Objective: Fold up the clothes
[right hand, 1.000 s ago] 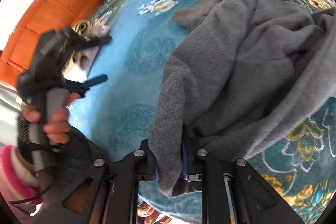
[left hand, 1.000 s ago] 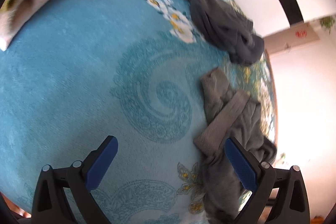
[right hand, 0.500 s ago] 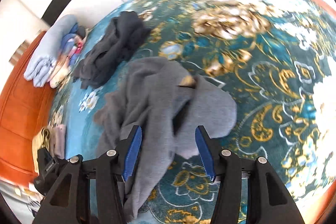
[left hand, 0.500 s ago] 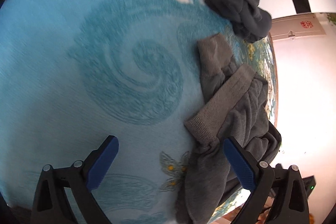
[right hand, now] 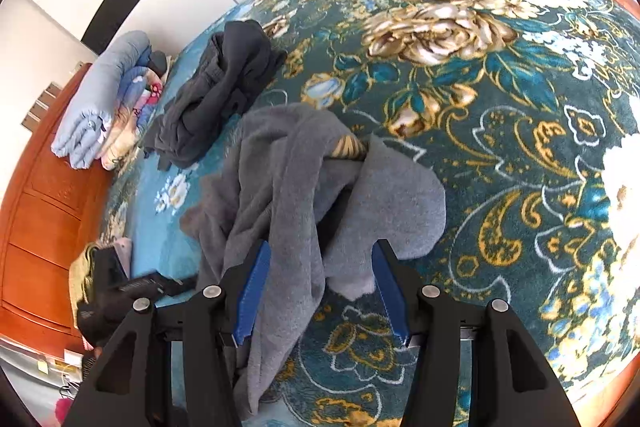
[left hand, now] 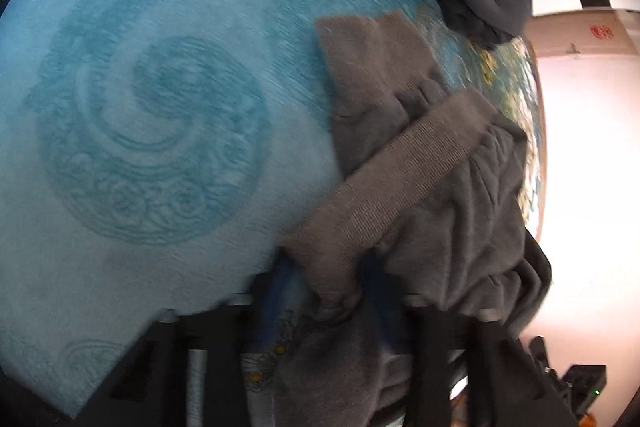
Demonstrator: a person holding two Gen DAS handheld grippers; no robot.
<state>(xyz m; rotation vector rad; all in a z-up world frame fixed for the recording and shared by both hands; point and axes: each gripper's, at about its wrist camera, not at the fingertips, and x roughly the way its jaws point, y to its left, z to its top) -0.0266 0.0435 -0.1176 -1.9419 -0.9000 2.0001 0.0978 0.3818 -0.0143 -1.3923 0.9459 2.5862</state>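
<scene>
Grey sweater point(right hand: 304, 187) crumpled mid-bed on the floral blanket point(right hand: 500, 87). Left tongs point(left hand: 328, 291) pinched on its ribbed hem point(left hand: 400, 187), view blurred. Right tongs point(right hand: 320, 291) spread wide above it, gripping nothing. Dark garment point(right hand: 224, 87) just beyond.

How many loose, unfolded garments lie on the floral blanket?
2: a light grey fleece sweater nearest the claws, and a dark charcoal crumpled garment beyond it. Others may be hidden.

Grey sweater point(right hand: 304, 183), charcoal garment point(right hand: 224, 87), teal floral-and-swirl blanket point(right hand: 500, 131), pale blue folded bedding point(right hand: 100, 95), blue-padded black gripper point(right hand: 320, 291)
</scene>
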